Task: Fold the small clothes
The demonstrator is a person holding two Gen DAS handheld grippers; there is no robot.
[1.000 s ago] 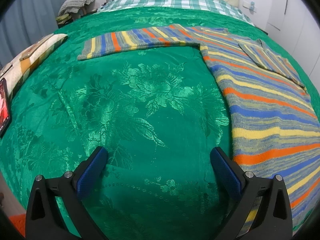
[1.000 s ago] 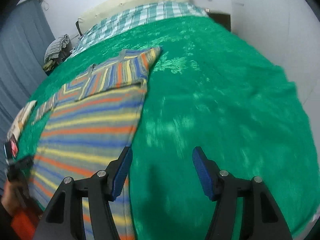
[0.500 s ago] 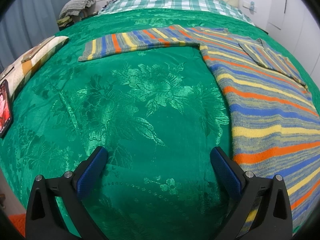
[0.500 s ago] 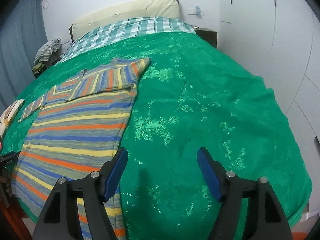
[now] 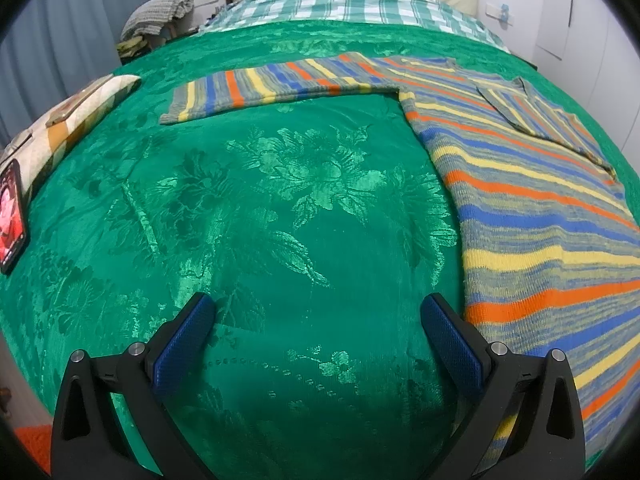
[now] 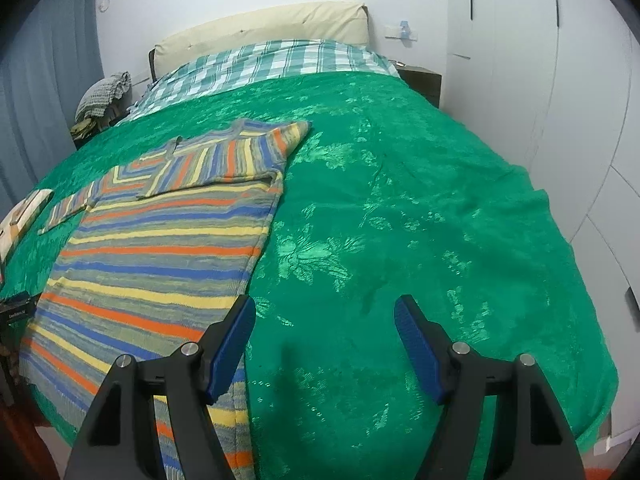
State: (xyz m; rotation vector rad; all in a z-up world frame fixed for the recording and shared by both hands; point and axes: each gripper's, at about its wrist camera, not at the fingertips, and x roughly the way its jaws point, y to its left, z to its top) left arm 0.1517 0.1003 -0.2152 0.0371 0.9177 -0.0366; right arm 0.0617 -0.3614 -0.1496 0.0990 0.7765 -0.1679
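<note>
A striped knit sweater point(image 5: 540, 216) in orange, blue, yellow and grey lies flat on the green bedspread point(image 5: 260, 208). Its left sleeve point(image 5: 280, 84) is stretched out sideways; its right sleeve point(image 6: 240, 156) is folded over the chest. My left gripper point(image 5: 316, 320) is open and empty, above the bedspread just left of the sweater's hem. My right gripper point(image 6: 324, 320) is open and empty, above the bedspread point(image 6: 420, 220) just right of the sweater point(image 6: 160, 248). Neither touches the sweater.
A phone point(image 5: 10, 216) and a patterned pillow point(image 5: 68, 116) lie at the bed's left edge. Checked bedding point(image 5: 352, 4) and a cream headboard point(image 6: 260, 32) are at the far end. A clothes pile point(image 6: 100, 96) sits left of it. White wardrobe doors point(image 6: 560, 80) stand at the right.
The right gripper has pulled back and tilted up, so more of the bed and wall shows. The left gripper has hardly moved. Both stay open.
</note>
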